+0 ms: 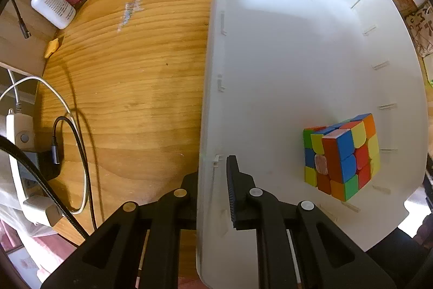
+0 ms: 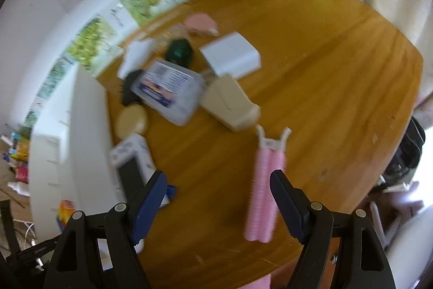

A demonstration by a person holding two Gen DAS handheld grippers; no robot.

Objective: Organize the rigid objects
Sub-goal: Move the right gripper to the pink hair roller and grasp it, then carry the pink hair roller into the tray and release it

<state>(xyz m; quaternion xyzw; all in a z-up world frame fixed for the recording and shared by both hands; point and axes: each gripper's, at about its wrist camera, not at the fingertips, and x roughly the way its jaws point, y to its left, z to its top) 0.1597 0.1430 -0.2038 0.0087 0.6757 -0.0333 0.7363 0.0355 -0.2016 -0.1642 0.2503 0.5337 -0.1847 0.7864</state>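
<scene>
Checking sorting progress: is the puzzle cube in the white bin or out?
In: the puzzle cube rests on the white bin floor, alone there.

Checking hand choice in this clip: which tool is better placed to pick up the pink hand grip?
Right. The right tool is open above the table with the pink hand grip lying just ahead between its fingers. The left tool is clamped on the white bin wall.

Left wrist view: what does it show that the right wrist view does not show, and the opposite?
Only the left wrist view shows the puzzle cube lying inside the white bin, and the left claw shut on the bin's wall. Only the right wrist view shows the open right claw above the pink hand grip and a blurred clutter of boxes. Both show the wooden table.
</scene>
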